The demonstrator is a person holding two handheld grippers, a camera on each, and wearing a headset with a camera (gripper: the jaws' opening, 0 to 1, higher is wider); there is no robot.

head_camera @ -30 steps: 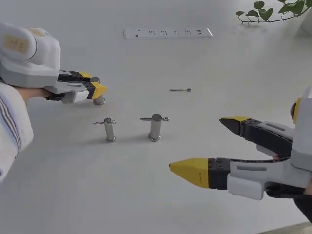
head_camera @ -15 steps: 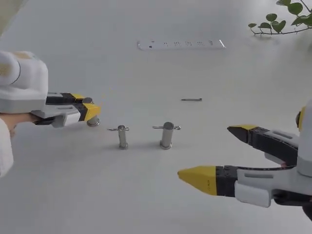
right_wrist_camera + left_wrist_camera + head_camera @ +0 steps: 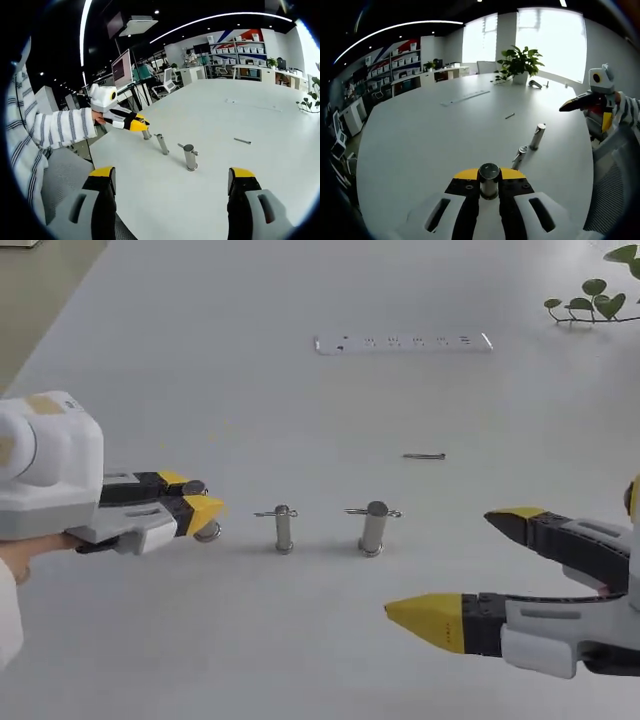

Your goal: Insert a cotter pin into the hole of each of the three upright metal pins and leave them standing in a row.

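While my left gripper [image 3: 203,510] clamps the bare upright steel pin [image 3: 489,179], my right gripper [image 3: 440,563] hangs with jaws spread wide, holding nothing. In a row beside the clamped pin: slim cottered steel pin [image 3: 284,530], thicker cottered steel pin [image 3: 374,530]. Beyond: loose thin cotter pin [image 3: 424,456], flat on white tabletop [image 3: 300,640], unobstructed. Far: white power strip [image 3: 403,343], green trailing plant [image 3: 595,300].

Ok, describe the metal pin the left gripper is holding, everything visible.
The metal pin is a short grey, steel-looking cylinder with a flat round top and a wider foot. It stands upright with its foot on the white table, clamped at mid-height between the left gripper's jaws, in line with two other pins.
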